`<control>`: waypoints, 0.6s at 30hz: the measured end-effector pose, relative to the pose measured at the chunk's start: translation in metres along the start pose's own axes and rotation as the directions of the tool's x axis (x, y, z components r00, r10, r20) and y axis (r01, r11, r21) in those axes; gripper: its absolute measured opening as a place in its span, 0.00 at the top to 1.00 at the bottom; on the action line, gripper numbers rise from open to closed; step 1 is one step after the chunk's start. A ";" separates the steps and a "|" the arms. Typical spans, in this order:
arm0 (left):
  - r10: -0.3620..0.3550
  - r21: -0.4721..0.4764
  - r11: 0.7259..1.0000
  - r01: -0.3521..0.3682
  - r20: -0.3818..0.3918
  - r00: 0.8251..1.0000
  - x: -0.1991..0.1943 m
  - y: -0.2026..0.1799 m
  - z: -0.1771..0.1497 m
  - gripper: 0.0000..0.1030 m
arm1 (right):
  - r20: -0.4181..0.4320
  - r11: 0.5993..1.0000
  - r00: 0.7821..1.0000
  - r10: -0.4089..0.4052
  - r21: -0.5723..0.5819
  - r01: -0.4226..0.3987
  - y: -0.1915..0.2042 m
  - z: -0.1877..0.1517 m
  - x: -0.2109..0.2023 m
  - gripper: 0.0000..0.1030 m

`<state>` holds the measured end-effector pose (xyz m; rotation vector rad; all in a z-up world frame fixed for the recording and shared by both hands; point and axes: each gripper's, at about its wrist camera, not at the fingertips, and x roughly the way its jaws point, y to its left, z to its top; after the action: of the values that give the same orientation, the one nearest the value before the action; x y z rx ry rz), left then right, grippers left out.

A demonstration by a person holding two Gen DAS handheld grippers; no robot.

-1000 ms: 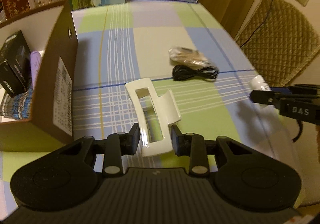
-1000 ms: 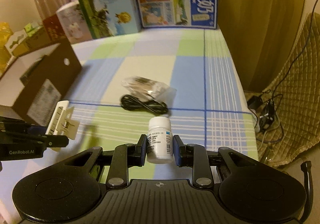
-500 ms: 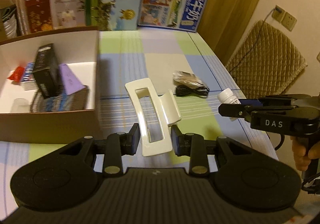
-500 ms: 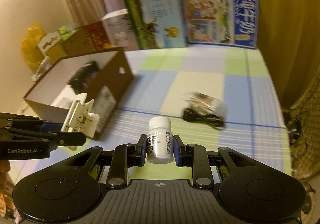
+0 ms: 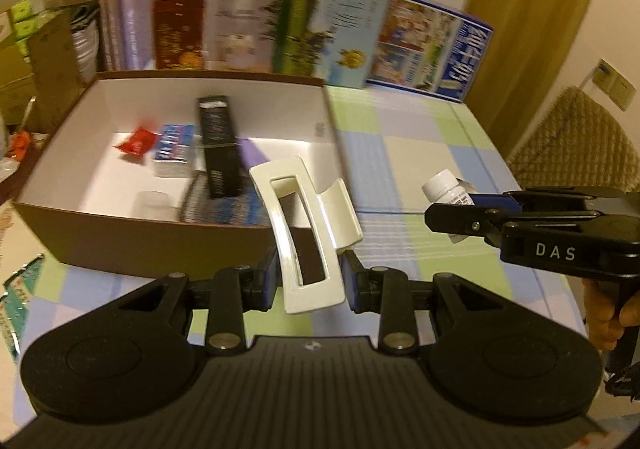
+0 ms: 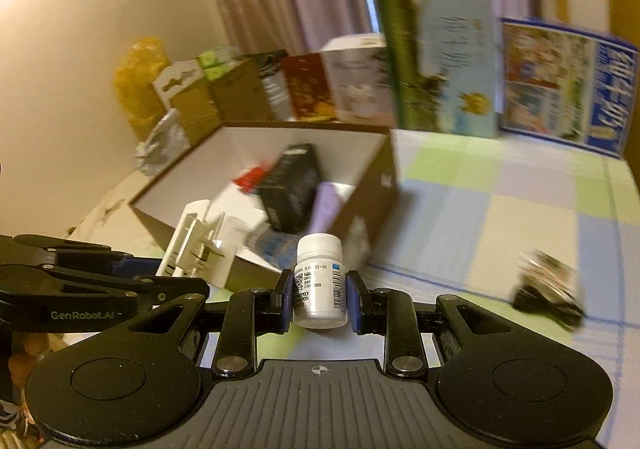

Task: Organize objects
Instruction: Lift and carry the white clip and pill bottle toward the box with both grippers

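So at this point we were mid-carry, both hands loaded and headed for the brown cardboard box with the white inside (image 5: 120, 245). The left gripper (image 5: 308, 281) had its jaws clamped on the glossy cream plastic claw hair clip (image 5: 304, 225), which stuck up and forward, hanging just over the box's near right corner. The right gripper (image 6: 318, 303) had its jaws squeezed on the small white plastic pill bottle with a printed label (image 6: 319, 281), held upright above the desk with the green, blue and cream checked cloth (image 6: 500, 217), just short of the box wall.

By our reckoning the next bit needed each one moved over a bare patch of the box floor, lowered, then let go, one at a time so the grippers didn't bump. The box already held a black carton (image 5: 219, 153), a red packet (image 5: 136, 141) and a few blurry bits, so space was tight-ish. A black coiled cable with a clear crinkly bag (image 6: 546, 295) was still out on the cloth.
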<state>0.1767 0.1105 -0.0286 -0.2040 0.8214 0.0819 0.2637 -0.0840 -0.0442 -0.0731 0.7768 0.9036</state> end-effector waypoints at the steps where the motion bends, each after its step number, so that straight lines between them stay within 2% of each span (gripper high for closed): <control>1: 0.011 -0.004 1.000 -0.011 0.004 1.000 -0.002 0.008 0.002 0.73 | 0.001 1.000 1.000 0.011 -0.011 -0.011 0.007 0.004 0.007 0.76; 11: 0.107 -0.012 0.994 -0.107 0.040 0.993 -0.002 0.081 0.038 0.73 | 0.002 0.996 0.998 0.067 -0.053 -0.067 0.058 0.044 0.077 0.76; 18: 0.154 0.007 0.988 -0.154 0.031 0.988 0.018 0.125 0.066 0.73 | -0.012 0.997 0.999 0.047 -0.053 -0.048 0.074 0.063 0.123 0.77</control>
<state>0.2181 0.2463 -0.0168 -0.1297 0.8063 0.2260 0.2916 0.0703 -0.0570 -0.1069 0.7665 0.9699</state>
